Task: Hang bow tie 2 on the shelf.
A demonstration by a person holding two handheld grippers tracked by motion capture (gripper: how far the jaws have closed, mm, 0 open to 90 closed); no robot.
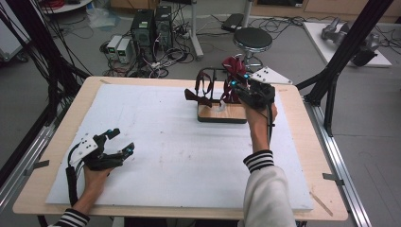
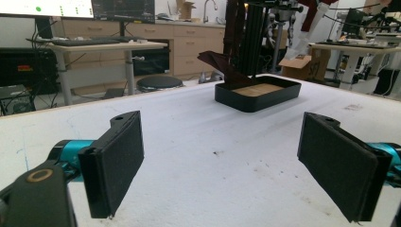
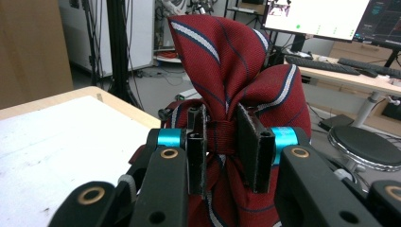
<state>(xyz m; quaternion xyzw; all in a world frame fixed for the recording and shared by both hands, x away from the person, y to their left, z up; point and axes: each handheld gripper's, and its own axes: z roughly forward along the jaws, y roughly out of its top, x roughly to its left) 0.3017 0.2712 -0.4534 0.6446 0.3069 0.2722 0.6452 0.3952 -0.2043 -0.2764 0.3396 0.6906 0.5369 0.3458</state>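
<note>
Fingers of the left gripper (image 1: 119, 142) are spread wide over the white desk (image 1: 179, 156), holding nothing. At the desk's far side, the right gripper (image 3: 222, 142) pinches a striped red tie (image 3: 222, 61), bunched and pointing upward, above a tray (image 1: 222, 113); its lower end is hidden.

Tie (image 3: 227, 61) between my pads: dark red, white and navy stripes. My jaws black, teal collars. Mat (image 1: 165, 156) white.
</note>
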